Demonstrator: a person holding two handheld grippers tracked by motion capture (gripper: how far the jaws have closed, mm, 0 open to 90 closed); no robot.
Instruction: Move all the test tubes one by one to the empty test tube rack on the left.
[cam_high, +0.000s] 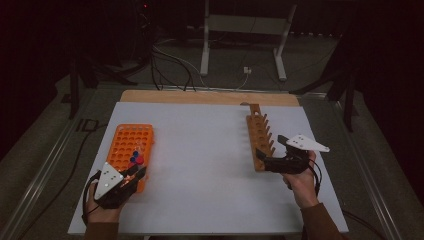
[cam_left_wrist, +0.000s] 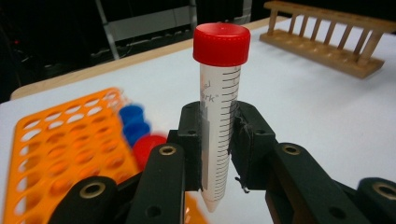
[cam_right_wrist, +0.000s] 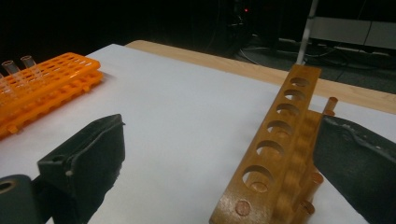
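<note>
- While you are looking down from the high view, your left gripper is hovering at the near end of the orange rack, by the tabletop's near-left corner, and your right gripper is sitting at the near end of the wooden rack toward the right edge.
- In the left gripper view, you are clamping the red-capped tube around its graduated middle between the left gripper's pads; it is standing upright, its pointed tip hanging free, lifted out and beside the orange rack, where blue and red caps are waiting, blurred.
- In the right gripper view, the right gripper's jaws are standing wide apart and empty, straddling the near end of the wooden rack without visibly pressing it; its top holes look vacant.
- Judging by this, you are carrying a tube from the orange rack across to the wooden one, the transfer barely under way.
- Next you are likely needing to close the right jaws on the wooden rack to steady it, then travel the tube across, keep it vertical, and line its tip over a free hole before lowering.
</note>
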